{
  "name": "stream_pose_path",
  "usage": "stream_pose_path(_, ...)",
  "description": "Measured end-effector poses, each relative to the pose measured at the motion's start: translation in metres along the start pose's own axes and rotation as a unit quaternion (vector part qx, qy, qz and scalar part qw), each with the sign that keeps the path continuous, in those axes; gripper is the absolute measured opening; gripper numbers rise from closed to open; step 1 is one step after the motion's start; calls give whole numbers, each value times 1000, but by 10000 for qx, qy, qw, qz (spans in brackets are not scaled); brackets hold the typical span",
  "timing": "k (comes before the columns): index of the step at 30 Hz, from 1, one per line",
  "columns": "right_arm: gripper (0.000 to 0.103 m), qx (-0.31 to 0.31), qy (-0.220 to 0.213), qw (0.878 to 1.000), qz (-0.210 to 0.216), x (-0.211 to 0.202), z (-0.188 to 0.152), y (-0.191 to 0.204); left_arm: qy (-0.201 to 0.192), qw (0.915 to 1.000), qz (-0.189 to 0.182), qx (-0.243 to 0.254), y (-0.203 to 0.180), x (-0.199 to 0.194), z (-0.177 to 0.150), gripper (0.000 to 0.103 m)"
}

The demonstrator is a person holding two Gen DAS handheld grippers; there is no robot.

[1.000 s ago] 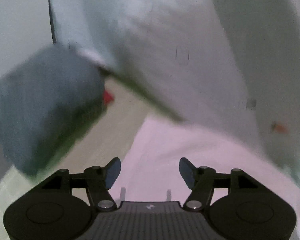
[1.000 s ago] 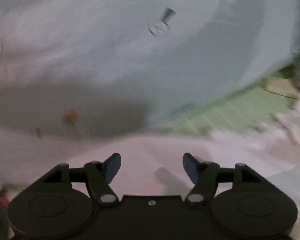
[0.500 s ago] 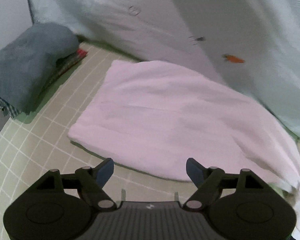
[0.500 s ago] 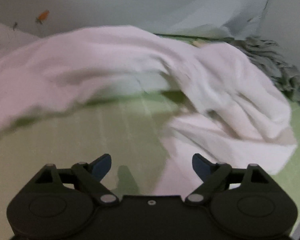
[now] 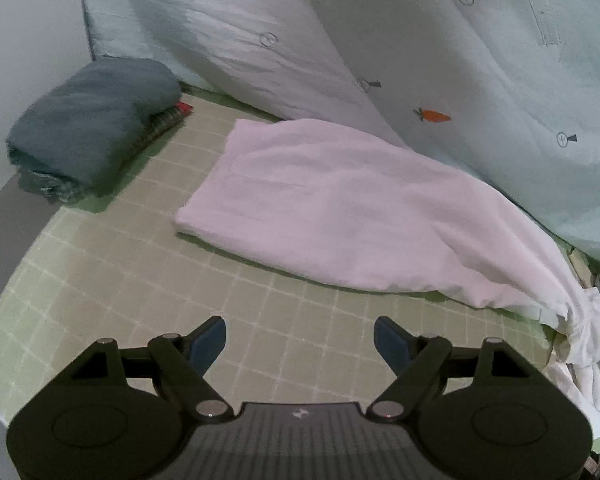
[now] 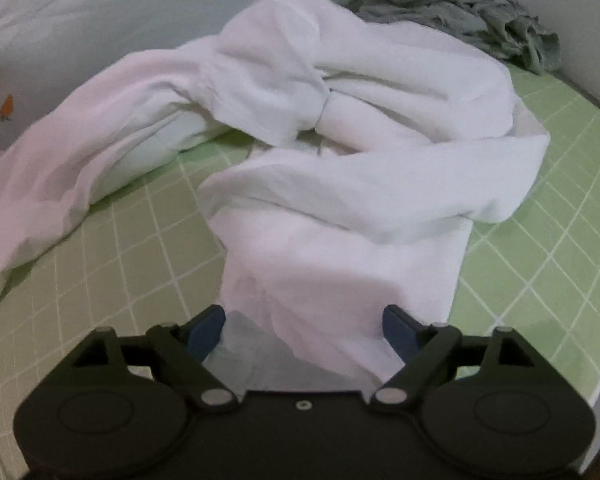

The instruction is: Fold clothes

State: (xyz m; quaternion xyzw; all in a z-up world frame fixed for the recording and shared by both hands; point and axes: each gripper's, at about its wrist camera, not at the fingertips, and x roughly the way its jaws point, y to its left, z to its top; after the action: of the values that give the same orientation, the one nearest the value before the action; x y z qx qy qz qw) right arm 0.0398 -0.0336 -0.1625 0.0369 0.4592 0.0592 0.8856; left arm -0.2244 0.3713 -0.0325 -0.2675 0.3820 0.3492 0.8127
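Note:
A white garment lies on the green grid mat, its left part smooth and flat, its right end bunched. In the right wrist view the same garment is crumpled in folds, with a strip running down toward me. My left gripper is open and empty above bare mat, short of the garment's near edge. My right gripper is open, its fingers standing either side of the garment's near strip without closing on it.
A folded dark grey-blue stack sits at the mat's far left by the wall. A pale quilt with carrot prints rises behind the garment. A crumpled grey-green cloth lies at the far right.
Both grippers have pulled back from the quilt and garment and dropped lower toward the mat. The right one has come over the garment's near strip. Both stayed open.

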Motion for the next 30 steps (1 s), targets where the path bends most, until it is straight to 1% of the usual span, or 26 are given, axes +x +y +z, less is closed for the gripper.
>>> stream_pose_path(1,41,-33,-73,9998,176,-3,-2,2,1,10000,28,-23,4,-3,-3,82)
stream_pose_path(2,30,41,-117,9993,366,-6,-3,3,18,10000,57,-59,10,-5,-6,82)
stream_pose_path(3,2,180,-75,9980,603,-7,-5,4,37,9999,71,-96,15,-7,-8,82)
stream_pose_path(4,1,313,61,9952,925,-5,-6,7,55,9999,83,-132,20,-8,-10,82)
stream_pose_path(5,1,341,95,9947,970,-5,-10,15,77,9998,91,-176,26,-8,-12,82)
stream_pose_path(6,1,173,46,9957,904,-7,-14,26,89,9997,99,-213,30,-9,-14,82)
stream_pose_path(9,1,-486,15,9935,1031,-15,-28,55,106,9994,121,-313,42,-12,-19,82)
stream_pose_path(13,1,-626,211,9878,1411,-22,-43,71,170,9989,129,-427,51,-10,-25,82)
stream_pose_path(15,1,-849,289,9797,1796,-31,-50,82,217,9986,115,-460,52,-6,-27,82)
stream_pose_path(17,1,-1083,366,9686,2206,-40,-56,93,291,9986,64,-431,46,-1,-27,82)
stream_pose_path(18,1,-1131,423,9646,2344,-43,-57,94,338,9987,28,-393,41,2,-28,82)
stream_pose_path(20,1,-1176,548,9576,2572,-48,-58,93,432,9986,-44,-317,29,7,-28,82)
stream_pose_path(22,2,-1220,674,9499,2799,-52,-59,92,474,9987,-153,-136,11,11,-30,82)
stream_pose_path(23,3,-1105,661,9484,2898,-55,-54,85,497,9985,-209,-44,1,13,-31,82)
stream_pose_path(24,11,-940,621,9476,2991,-59,-47,75,578,9980,-262,19,-10,18,-34,82)
stream_pose_path(25,28,-767,548,9492,3002,-62,-39,65,666,9973,-315,79,-20,22,-36,82)
stream_pose_path(27,44,-461,307,9553,2904,-69,-20,39,869,9952,-406,178,-41,32,-43,82)
stream_pose_path(30,45,12,16,9644,2643,-74,11,-8,1118,9923,-469,234,-73,44,-58,82)
